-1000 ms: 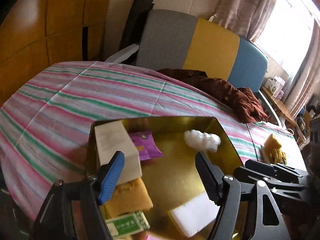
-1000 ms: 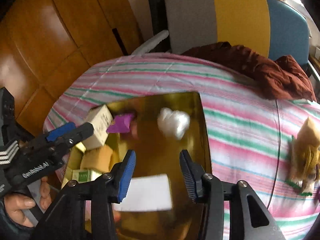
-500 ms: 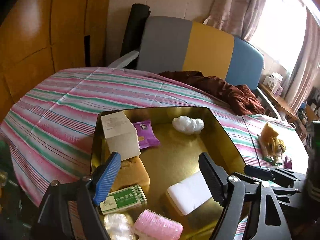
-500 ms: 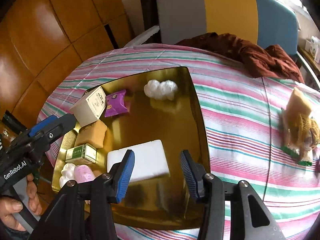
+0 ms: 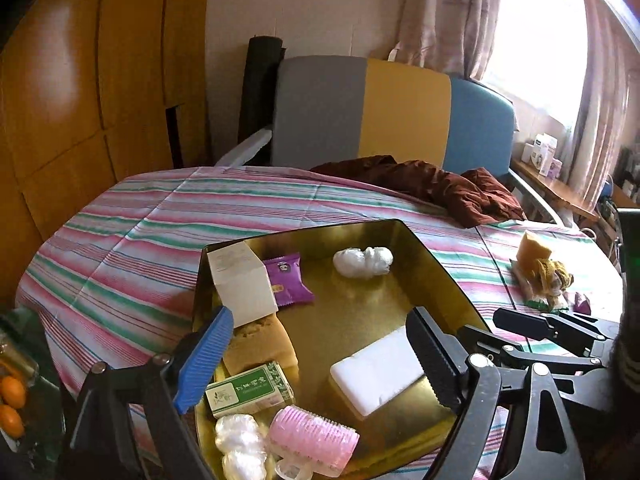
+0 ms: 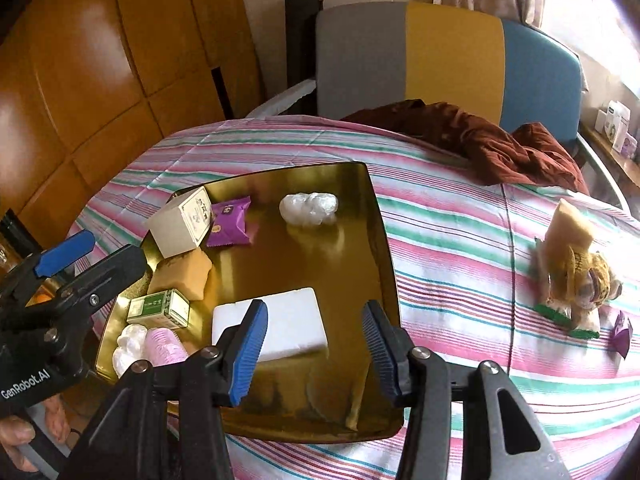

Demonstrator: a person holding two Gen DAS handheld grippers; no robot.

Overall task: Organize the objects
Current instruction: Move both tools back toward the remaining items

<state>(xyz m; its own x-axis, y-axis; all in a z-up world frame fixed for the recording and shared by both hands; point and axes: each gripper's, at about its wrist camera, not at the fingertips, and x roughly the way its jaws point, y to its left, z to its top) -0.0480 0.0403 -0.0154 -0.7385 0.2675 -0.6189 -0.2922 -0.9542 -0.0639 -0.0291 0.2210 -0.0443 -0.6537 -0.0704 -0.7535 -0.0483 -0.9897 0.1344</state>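
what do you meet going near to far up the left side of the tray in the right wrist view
white wad → green box → tan block → white box, all along the left side of the gold tray

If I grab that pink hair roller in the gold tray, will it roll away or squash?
The pink hair roller is a ridged cylinder lying on its side, so a nudge would probably roll it, though the white plastic wad beside it may block it. It looks hollow and light, so it may squash a little. The gold tray looks glossy, so it may slide.
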